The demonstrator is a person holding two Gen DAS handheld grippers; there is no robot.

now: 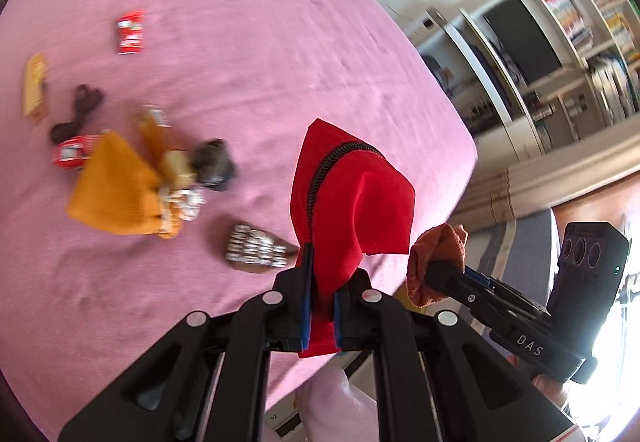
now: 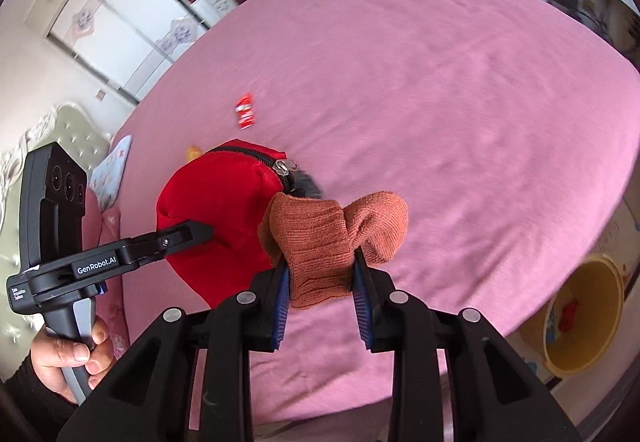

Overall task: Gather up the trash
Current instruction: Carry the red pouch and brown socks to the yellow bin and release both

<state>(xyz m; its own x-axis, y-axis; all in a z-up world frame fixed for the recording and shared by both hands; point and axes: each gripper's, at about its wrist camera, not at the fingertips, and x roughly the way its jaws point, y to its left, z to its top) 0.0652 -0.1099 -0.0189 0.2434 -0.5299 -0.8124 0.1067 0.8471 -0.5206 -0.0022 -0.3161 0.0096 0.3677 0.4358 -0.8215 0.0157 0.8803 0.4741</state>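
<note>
Red pouch (image 1: 352, 201) in left tool (image 1: 319, 282)

A: The bed sheet (image 1: 248, 53) is plain pink all over. The zip pouch (image 1: 348, 201) is bright red with a black zipper.

B: And the cloth (image 2: 340, 238)?

A: Rusty orange-brown, ribbed knit. Both grippers are black with blue pads (image 2: 282, 306).

B: The litter at the left?

A: A red packet with white print (image 1: 131, 31) at the far side, a mustard-orange bag (image 1: 114, 189) nearer, a dark brown scrap (image 1: 78, 111), and a silvery patterned wrapper (image 1: 256, 250).

B: At the near right, by the bed?

A: A yellow bin (image 2: 600, 282), something red inside.
</note>
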